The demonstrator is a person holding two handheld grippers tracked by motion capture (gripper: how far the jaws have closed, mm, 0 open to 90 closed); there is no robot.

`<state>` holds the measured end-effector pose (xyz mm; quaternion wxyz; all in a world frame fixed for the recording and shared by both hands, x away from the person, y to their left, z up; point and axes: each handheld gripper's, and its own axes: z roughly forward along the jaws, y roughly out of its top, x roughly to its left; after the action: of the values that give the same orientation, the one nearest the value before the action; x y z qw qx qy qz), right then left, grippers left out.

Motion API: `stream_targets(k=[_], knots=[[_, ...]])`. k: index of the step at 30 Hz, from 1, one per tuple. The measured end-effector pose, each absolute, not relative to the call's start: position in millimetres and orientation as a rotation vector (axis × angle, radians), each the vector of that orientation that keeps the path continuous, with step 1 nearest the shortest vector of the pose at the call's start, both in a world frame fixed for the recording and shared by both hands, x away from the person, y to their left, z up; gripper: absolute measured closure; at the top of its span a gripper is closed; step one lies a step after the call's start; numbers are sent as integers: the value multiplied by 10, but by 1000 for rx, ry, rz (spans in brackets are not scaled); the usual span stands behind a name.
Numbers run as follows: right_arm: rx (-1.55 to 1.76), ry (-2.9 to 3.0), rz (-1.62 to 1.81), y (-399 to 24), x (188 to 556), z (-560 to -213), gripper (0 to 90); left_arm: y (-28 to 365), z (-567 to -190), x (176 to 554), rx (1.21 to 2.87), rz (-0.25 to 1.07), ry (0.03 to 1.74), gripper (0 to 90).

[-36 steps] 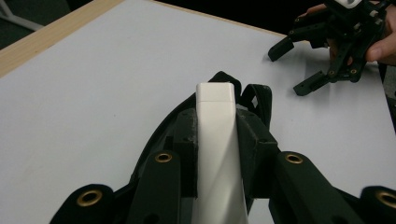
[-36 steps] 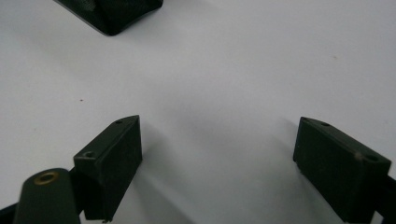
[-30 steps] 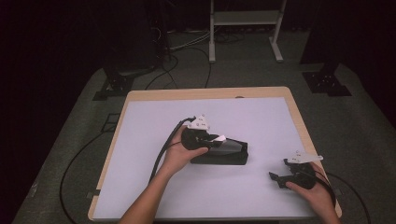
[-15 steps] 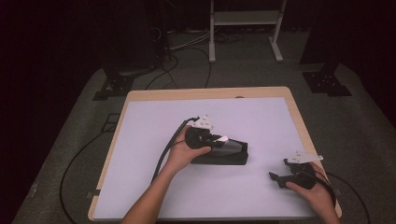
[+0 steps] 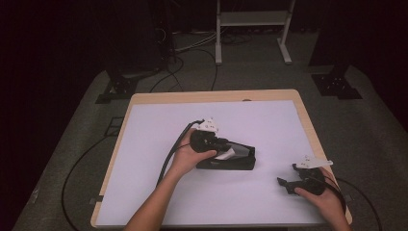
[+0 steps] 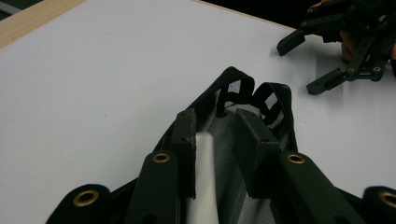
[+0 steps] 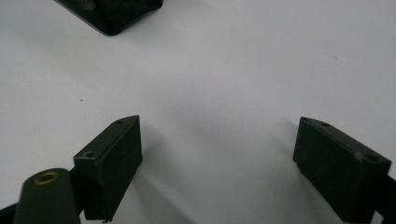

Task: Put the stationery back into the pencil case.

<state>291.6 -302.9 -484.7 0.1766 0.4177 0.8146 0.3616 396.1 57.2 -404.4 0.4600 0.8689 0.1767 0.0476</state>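
A black pouch (image 5: 242, 162) lies near the middle of the white table top (image 5: 269, 120), its mouth held open. My left gripper (image 5: 230, 147) reaches into that mouth. In the left gripper view its jaws (image 6: 215, 116) stand apart inside the pouch (image 6: 280, 100), above the grey lining. A slim white object (image 6: 203, 177) rests against the left jaw, with a gap to the other jaw. It shows as a white patch (image 5: 224, 155) in the high view. My right gripper (image 5: 286, 174) rests open on the table at the front right, nothing between its jaws (image 7: 217, 126).
A corner of the pouch (image 7: 112, 14) lies ahead of the right gripper. The table's wooden edge (image 5: 308, 120) runs close to the right hand. Cables (image 5: 166, 161) trail off the left side, and a metal stand (image 5: 250, 19) is behind the table.
The left gripper has edged slightly farther into the pouch mouth. The right gripper has stayed in place.
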Motion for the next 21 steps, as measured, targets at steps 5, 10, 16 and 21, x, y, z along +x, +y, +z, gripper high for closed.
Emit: stream_targets(k=[5,10,16,21], knots=[[1183,2306,1024,-3029,2915,-4847,144,640,-4009,3929,2136,131,449,703],[1182,2307,1023,-3029,2915,-4847,144,748,-3973,3862,2132,149,499,647],[1183,2305,1024,-3028,2915,-4847,144,911,-3923,3770,2121,191,588,513],[1184,2306,1025,-3028,2914,-4847,145,1052,-3912,3693,2109,238,650,380]])
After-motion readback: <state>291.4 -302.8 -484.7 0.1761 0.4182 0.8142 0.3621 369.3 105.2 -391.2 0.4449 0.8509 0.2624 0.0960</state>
